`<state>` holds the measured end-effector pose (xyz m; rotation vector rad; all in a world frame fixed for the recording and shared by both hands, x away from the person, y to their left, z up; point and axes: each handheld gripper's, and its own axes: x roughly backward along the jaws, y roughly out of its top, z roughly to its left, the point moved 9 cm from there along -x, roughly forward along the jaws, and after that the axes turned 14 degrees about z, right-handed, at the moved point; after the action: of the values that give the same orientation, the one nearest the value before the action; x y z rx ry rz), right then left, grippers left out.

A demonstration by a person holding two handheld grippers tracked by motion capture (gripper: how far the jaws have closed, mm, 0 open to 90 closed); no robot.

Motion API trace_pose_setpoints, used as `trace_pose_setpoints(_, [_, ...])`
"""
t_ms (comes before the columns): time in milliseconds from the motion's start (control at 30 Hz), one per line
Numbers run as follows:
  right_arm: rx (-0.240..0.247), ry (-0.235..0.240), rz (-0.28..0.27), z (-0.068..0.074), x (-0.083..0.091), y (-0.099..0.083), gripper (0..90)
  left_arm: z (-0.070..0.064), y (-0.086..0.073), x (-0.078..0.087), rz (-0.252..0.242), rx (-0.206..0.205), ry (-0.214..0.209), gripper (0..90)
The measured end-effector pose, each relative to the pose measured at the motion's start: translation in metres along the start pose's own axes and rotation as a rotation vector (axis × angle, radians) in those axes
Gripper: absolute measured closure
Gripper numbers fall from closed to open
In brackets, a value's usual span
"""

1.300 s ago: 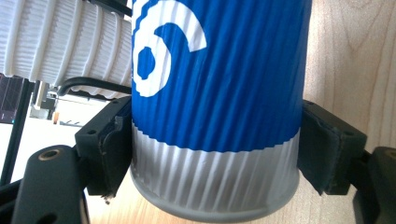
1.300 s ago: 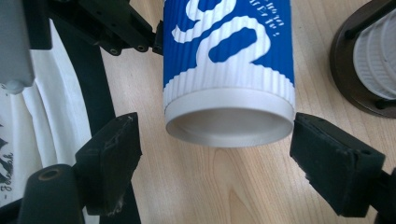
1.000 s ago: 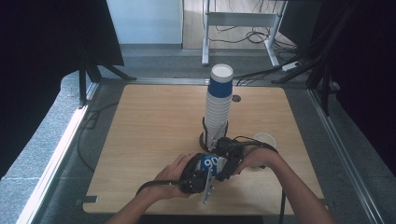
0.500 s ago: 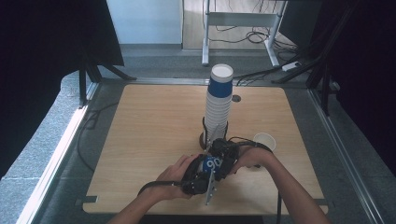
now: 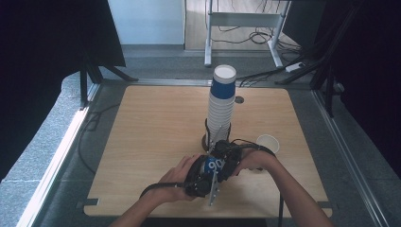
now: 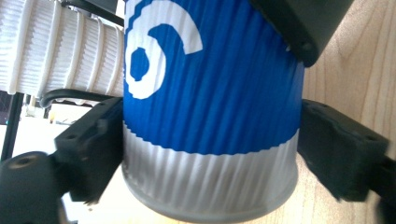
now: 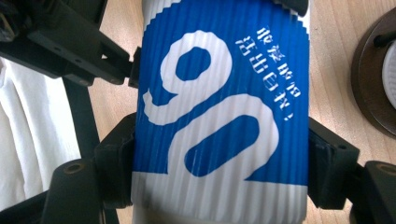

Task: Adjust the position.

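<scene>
Near the front edge of the table [image 5: 142,123], the two hands meet over one blue cup [image 5: 212,166]; in the high view the left gripper [image 5: 201,177] and the right gripper [image 5: 226,158] sit pressed close together, the cup between them, just in front of the tall stack [image 5: 221,106] of cups in its dark holder [image 5: 208,139]; a lone white cup [image 5: 267,143] stands upright to the right, apart from the hands.

In the left gripper view the cup [image 6: 210,107] is ribbed, blue above a white band, lying on its side with the wood behind it; the left gripper [image 6: 205,149] has both jaws tight against its white band, one on each flank, so it is clamped on the cup; the stack [image 6: 60,51] of white ribbed cups runs off at the upper left.

In the right gripper view the cup [image 7: 219,112] bears large white numerals and small print; the right gripper [image 7: 219,163] has its jaws pressed to both sides of it, likewise clamped; the holder [image 7: 373,79] shows at the right edge, on the table.
</scene>
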<state>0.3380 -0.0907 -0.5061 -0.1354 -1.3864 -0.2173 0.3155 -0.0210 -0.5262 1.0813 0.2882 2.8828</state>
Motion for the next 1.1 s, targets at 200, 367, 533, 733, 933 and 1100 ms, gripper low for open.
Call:
trace_pose_setpoints(200, [-0.014,-0.004,-0.045,0.0,0.005,-0.001,26.5,0.004,-0.004,0.002,-0.036,0.091,-0.025,4.1])
trace_pose_setpoints(367, [-0.031,-0.014,-0.093,-0.003,0.009,-0.005,26.6,0.009,-0.014,0.005,-0.05,0.158,-0.031,3.6])
trace_pose_setpoints(533, [-0.047,-0.041,-0.167,-0.006,0.017,-0.008,26.6,0.013,-0.024,0.01,-0.073,0.251,-0.071,3.9])
trace_pose_setpoints(733, [-0.067,-0.088,-0.31,-0.006,0.028,-0.007,26.6,0.016,-0.034,0.015,-0.139,0.42,-0.196,5.2])
trace_pose_setpoints(933, [-0.098,-0.115,-0.468,-0.002,0.036,-0.008,26.6,0.022,-0.042,0.018,-0.187,0.566,-0.291,6.5])
trace_pose_setpoints(1100, [-0.113,-0.125,-0.56,0.003,0.035,-0.008,26.6,0.023,-0.047,0.019,-0.21,0.639,-0.33,7.4])
